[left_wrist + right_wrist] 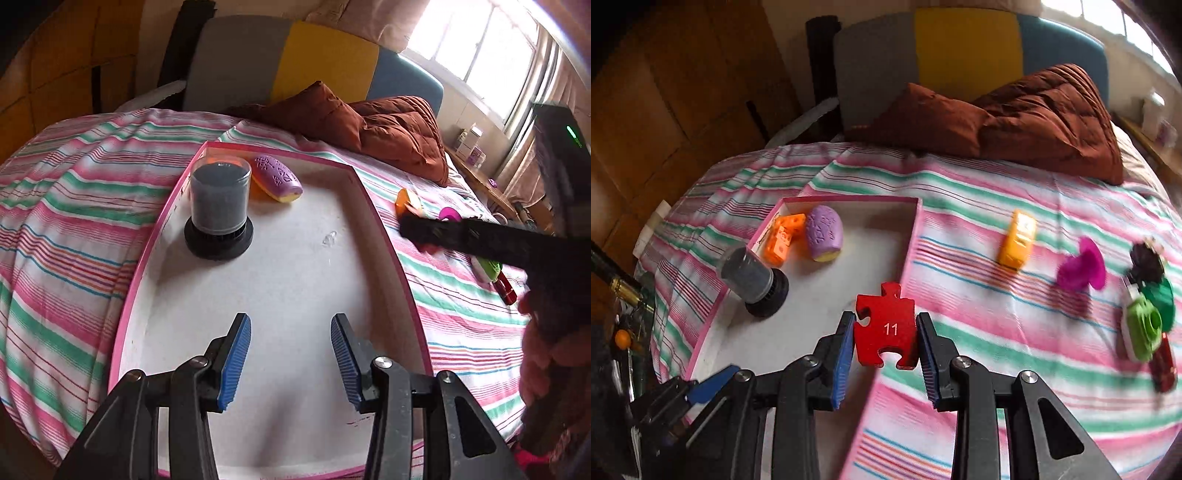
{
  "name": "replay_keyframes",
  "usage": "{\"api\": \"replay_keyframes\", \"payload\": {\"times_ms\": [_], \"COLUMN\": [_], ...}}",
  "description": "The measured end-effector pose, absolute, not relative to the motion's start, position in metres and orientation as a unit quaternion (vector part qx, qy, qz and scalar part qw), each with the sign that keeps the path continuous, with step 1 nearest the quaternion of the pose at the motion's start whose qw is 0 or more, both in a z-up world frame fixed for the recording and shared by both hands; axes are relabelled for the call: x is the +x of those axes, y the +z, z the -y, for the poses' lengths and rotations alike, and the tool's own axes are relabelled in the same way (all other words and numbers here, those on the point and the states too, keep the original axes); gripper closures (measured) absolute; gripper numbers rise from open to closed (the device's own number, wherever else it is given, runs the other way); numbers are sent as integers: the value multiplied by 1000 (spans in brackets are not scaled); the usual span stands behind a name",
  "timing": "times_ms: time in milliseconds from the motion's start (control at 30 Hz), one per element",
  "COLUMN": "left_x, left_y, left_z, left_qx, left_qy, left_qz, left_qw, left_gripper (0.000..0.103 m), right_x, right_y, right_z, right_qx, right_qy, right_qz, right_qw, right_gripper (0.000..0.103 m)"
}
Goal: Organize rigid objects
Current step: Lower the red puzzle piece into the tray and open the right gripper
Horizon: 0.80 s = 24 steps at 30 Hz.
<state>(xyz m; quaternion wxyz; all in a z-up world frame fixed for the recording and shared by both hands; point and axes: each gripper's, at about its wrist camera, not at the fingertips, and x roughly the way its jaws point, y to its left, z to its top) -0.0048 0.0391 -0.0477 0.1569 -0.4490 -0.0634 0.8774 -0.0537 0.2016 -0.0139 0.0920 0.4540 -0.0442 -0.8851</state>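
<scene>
Puzzle piece held over tray edge

Left wrist view: we find the left gripper (291,360) spread and empty above the pink-rimmed tray (380,218). Right wrist view: we find the right gripper (886,354) pinching the red puzzle piece (885,326) over the tray's right rim on the bed (997,332).

Red puzzle piece (886,328) marked 11, flat-faced, clamped between right gripper (885,345) fingers above pink-rimmed tray (911,236) edge.

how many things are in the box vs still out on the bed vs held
In the box: 3 (jar, orange block, purple egg)
On the bed: 6 (yellow block, magenta piece, dark piece, dark green piece, green piece, red piece)
Held by the right gripper: 1 (red puzzle piece)
Total: 10
</scene>
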Motion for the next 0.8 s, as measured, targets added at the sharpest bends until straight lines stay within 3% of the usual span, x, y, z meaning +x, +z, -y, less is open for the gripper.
{"api": "replay_keyframes", "payload": {"times_ms": [800], "left_x": [-2], "left_y": [-45], "left_z": [-25], "left_qx": [-449], "left_qy": [875], "left_qz": [88], "left_qw": [156], "left_gripper": [58], "right_x": [-152], "right_y": [-39], "right_z": [-154], "right_qx": [461], "right_qy": [-885], "right_qz": [-21], "right_qw": [69], "right_gripper": [67]}}
